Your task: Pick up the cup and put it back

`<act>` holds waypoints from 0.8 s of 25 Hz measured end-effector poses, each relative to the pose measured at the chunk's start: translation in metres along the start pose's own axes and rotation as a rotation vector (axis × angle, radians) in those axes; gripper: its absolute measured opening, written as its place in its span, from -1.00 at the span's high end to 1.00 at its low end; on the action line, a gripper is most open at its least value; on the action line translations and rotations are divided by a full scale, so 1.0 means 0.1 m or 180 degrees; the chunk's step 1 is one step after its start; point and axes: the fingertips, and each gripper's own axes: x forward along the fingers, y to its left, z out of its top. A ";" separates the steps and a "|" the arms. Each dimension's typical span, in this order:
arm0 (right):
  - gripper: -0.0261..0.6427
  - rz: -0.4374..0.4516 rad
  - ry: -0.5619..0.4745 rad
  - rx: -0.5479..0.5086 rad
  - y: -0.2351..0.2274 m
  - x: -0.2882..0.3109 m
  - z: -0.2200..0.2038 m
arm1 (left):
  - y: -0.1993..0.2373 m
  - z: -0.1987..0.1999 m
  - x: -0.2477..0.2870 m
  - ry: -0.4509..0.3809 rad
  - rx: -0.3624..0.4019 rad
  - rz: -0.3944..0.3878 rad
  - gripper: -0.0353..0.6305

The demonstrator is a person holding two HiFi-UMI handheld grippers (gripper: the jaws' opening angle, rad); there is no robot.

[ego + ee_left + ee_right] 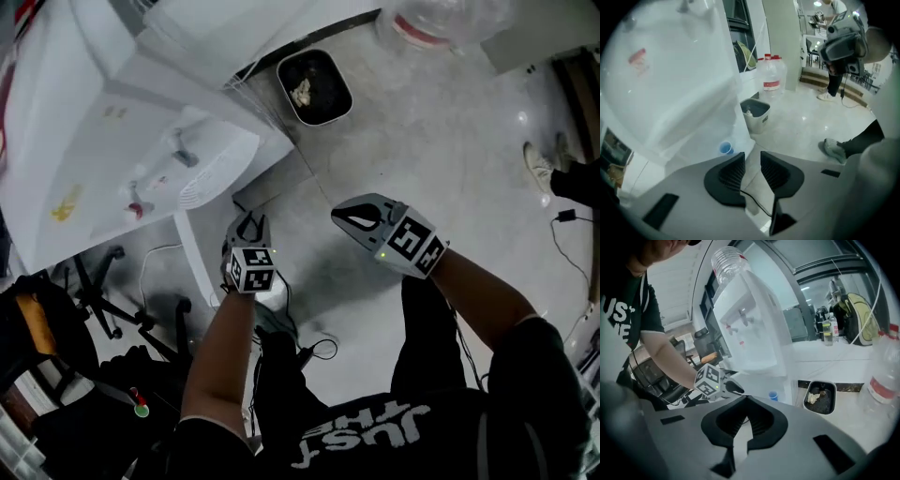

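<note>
A small blue cup (725, 148) stands upright at the foot of the white water dispenser (675, 79); it also shows in the right gripper view (773, 395). The head view does not show the cup. My left gripper (752, 157) points at the dispenser's corner, its jaws parted with nothing between them, a short way back from the cup. In the head view the left gripper (248, 227) is beside the dispenser (141, 141). My right gripper (746, 398) hangs over the floor further right (339, 217), fingertips touching, holding nothing.
A dark waste bin (314, 86) with crumpled paper stands past the dispenser. Large water bottles (771, 75) stand by the wall. A bystander's shoe (539, 167) and a cable (567, 217) are at the right. Black office chairs (103, 300) crowd the lower left.
</note>
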 end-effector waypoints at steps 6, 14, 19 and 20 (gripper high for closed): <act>0.82 0.0027 0.0095 -0.0104 0.81 -0.55 1.01 | -0.01 0.46 -1.84 -0.0540 -0.0474 -0.0129 0.86; 0.82 0.0139 -0.0119 -0.0325 2.02 -1.22 2.75 | 0.62 1.41 -4.33 -0.1358 -0.1040 -0.0071 0.87; 0.82 0.0233 -0.0283 -0.0545 2.64 -1.51 3.58 | 0.87 1.86 -5.58 -0.1842 -0.1078 -0.0073 0.87; 0.82 0.0251 -0.0308 -0.0611 2.72 -1.56 3.73 | 0.93 1.95 -5.79 -0.1987 -0.1098 -0.0067 0.87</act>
